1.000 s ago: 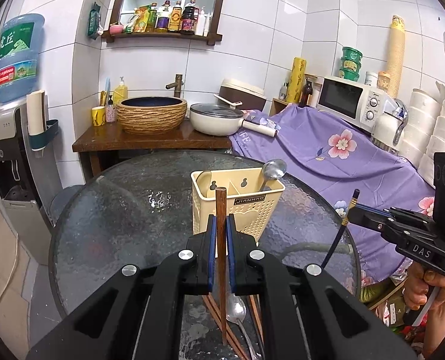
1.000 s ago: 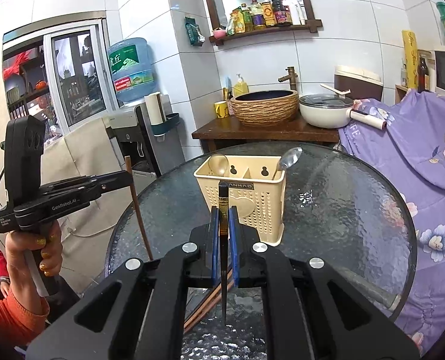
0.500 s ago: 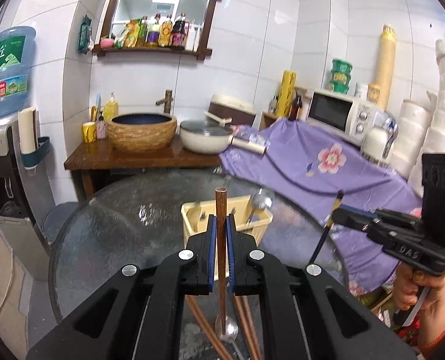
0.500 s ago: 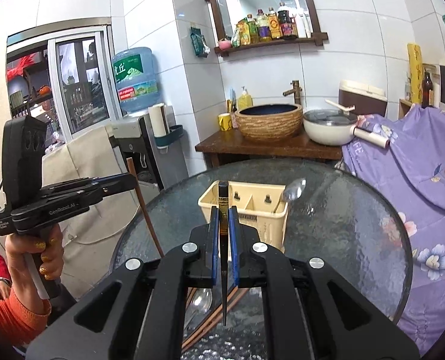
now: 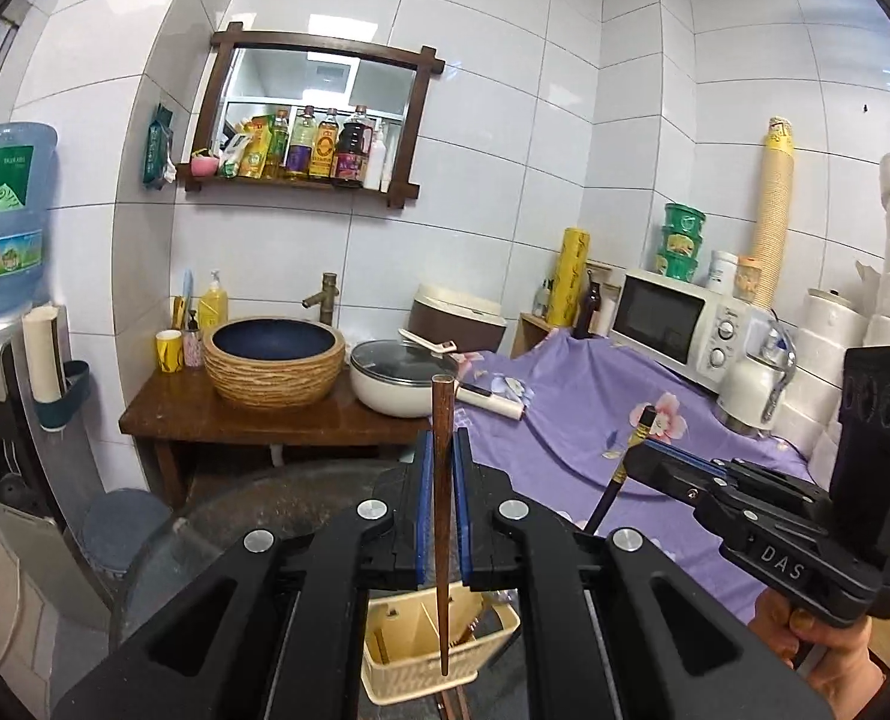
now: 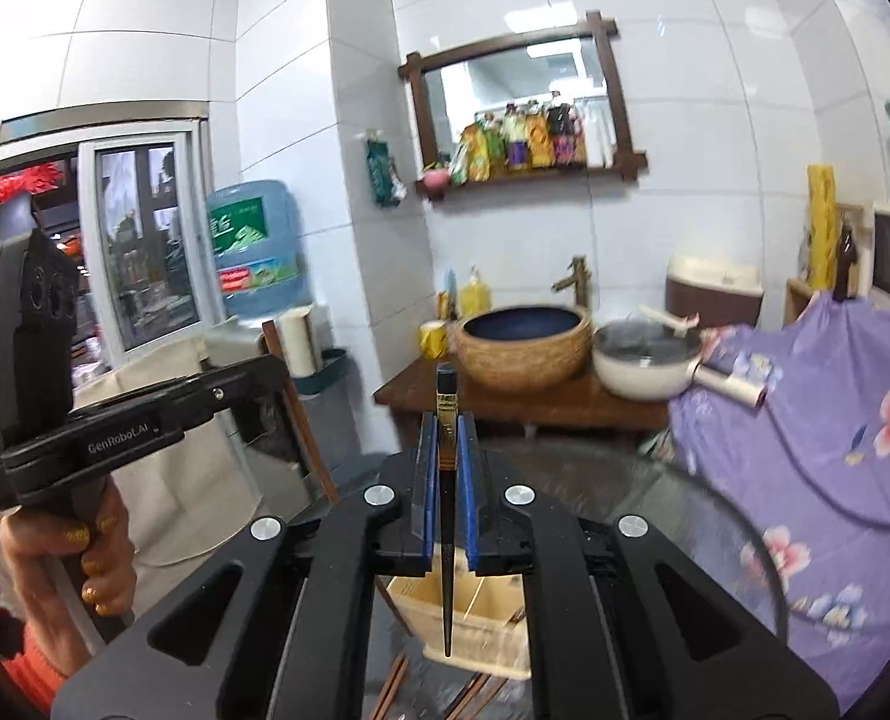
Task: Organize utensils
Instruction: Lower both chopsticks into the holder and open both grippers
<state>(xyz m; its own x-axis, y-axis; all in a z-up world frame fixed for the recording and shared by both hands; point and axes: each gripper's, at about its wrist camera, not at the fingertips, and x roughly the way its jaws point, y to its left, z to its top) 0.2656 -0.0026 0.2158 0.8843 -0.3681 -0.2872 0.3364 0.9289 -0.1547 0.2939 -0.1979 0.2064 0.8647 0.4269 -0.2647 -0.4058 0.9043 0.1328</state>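
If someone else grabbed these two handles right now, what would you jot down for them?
Left gripper: shut on a brown chopstick, tip hanging over the cream utensil holder.
Right gripper: shut on a black chopstick, tip also above the holder.
Done: both sticks lifted and lined up over it.
Left: lower each into a compartment, release; more chopsticks lie on the glass table.

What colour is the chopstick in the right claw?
Black chopstick with a gold band near its top; clearest in the right wrist view.
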